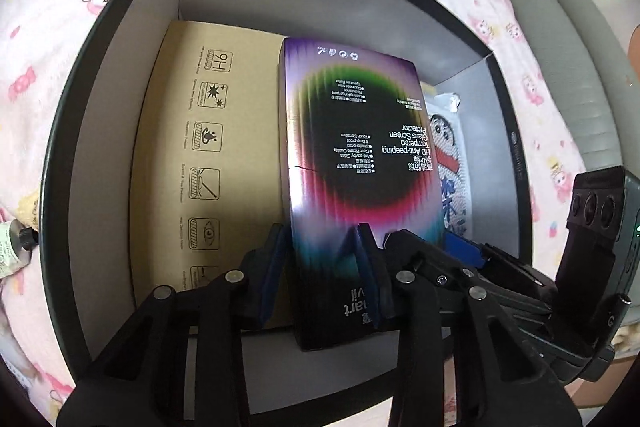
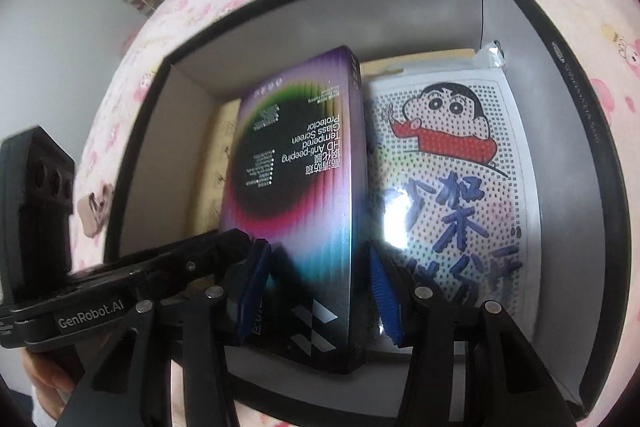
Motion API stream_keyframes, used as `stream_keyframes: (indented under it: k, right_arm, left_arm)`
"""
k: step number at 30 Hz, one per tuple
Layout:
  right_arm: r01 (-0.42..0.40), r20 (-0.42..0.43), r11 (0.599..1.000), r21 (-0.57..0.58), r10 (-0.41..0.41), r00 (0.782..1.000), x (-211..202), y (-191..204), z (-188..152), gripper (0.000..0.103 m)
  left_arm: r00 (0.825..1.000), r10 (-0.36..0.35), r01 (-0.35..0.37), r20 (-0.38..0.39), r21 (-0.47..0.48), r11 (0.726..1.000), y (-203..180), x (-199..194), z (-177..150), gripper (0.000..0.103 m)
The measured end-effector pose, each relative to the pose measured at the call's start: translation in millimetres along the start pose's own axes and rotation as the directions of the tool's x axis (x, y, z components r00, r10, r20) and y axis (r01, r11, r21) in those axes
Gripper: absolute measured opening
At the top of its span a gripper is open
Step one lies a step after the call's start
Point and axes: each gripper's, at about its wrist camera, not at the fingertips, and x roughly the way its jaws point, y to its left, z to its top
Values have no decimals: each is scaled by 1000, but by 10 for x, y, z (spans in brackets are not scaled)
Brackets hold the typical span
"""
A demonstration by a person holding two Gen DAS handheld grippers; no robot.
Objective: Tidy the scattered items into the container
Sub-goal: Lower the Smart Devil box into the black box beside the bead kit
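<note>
Inside the dark-rimmed container (image 1: pixel 132 7), down between its grey walls, I hold the rainbow-printed screen protector box (image 1: pixel 352 147) with both tools at once. My left gripper (image 1: pixel 320 259) has its blue pads pressed on the near end of that box, one on each long side, jaws narrow. My right gripper (image 2: pixel 320 283) straddles the same box from the other side; its left pad lies against the box, but I cannot tell whether the right pad touches or stands just off the edge. The box is tilted, its far end leaning over a flat brown carton (image 1: pixel 208 147) that fills the left part of the floor, tight to the left wall. On the right a cartoon-printed packet (image 2: pixel 452 179) lies beside the box, its long edge just next to it, with a strip of bare grey floor between the packet and the right wall. Open floor also shows at the near wall, under my fingers. Around the container spreads a pink patterned bedsheet (image 1: pixel 60 67).
</note>
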Motion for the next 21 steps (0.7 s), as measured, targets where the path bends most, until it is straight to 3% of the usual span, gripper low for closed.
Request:
stream_keyframes:
  k: [5, 7, 11, 13, 16, 21]
  right_arm:
    - [73, 28, 997, -19, -72, 997, -89, 13, -23, 46]
    - [82, 66, 996, -29, -80, 995, -199, 30, -37, 46]
    - [153, 165, 987, -44, -144, 976, -470, 84, -57, 46]
    - [216, 198, 976, -41, -204, 959, -563, 92, -62, 46]
    - [283, 217, 959, -5, -275, 937, -684, 28, -21, 46]
    - [295, 214, 952, 78, -305, 928, -775, -236, 26, 46]
  left_arm:
    - [998, 52, -52, -22, 24, 998, -47, -19, -1, 51]
    - [996, 85, -85, 4, 57, 995, -92, -74, -10, 53]
    - [984, 159, -168, 79, 122, 978, -294, -154, 7, 68]
    - [975, 196, -211, 104, 159, 964, -436, -147, 27, 68]
    - [975, 204, -218, 86, 204, 954, -562, -90, 77, 69]
    - [975, 215, -224, 63, 271, 936, -766, 51, 49, 71]
